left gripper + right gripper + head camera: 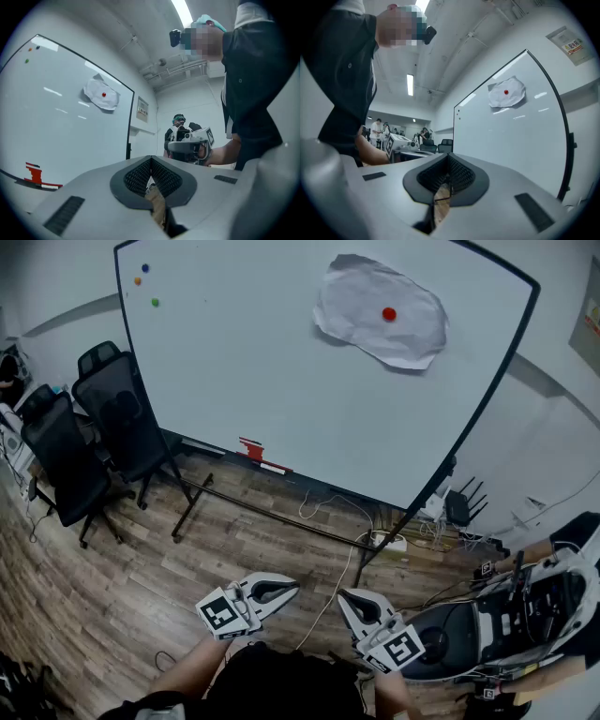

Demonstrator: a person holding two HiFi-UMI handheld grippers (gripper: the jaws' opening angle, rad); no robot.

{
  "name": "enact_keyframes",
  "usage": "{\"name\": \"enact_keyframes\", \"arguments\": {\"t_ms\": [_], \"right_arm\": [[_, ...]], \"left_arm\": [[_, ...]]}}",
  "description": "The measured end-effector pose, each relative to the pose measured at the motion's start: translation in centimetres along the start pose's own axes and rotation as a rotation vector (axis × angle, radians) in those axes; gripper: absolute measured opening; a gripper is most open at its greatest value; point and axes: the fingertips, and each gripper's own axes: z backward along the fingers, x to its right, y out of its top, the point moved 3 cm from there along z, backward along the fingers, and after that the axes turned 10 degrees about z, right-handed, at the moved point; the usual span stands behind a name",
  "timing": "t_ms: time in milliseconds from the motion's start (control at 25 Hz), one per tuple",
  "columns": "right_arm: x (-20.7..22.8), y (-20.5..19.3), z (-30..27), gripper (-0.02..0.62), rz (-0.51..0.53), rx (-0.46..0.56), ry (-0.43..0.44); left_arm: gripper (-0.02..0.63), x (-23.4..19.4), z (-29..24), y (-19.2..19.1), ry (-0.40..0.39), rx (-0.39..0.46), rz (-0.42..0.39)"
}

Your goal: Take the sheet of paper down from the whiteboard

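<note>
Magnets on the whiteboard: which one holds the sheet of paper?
The red magnet, in the middle of the crumpled paper; the blue magnet, orange magnet and green magnet sit on bare whiteboard, upper left.

Closed right gripper (446, 185), paper (506, 93) on whiteboard (511, 140)

The place is shown to be an open-plan office or lab workroom. A large whiteboard (281, 399) on a black stand is taken as the landmark. To its left, two black mesh office chairs (117, 409) are parked on wood-pattern flooring (122, 568). Behind its right foot, a router (459, 506) and a power strip (390, 542) with loose cables are laid by the white wall. Coloured magnets (155, 303) are stuck at its top-left corner. Beyond its left edge, in the right gripper view, people (377, 127) are seen at benches under ceiling strip lights (409, 84). Exposed pipes (176, 69) are run across the ceiling above it.
</note>
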Motion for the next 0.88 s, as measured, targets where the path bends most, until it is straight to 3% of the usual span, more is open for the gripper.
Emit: {"name": "enact_keyframes", "arguments": {"t_ms": [120,360,720,880], "right_arm": [[0.1,0.1,-1.2,0.018,-0.05,0.015,-0.012],[-1.0,-0.2,-3.4,0.018,-0.053,0.001,-0.056],[-2.5,-2.0,-5.7,0.018,-0.136,0.037,-0.106],[-3.1,-1.8,-7.3,0.018,-0.122,0.036,-0.103]], "left_arm": [[0.012,-1.2,1.1,0.9,0.01,0.004,-0.017],[0.012,-1.8,3.4,0.9,0.015,-0.042,0.001],[0.012,-2.3,6.2,-0.6,-0.048,-0.103,0.012],[0.012,-2.9,8.0,0.2,-0.074,-0.065,-0.021]]}}
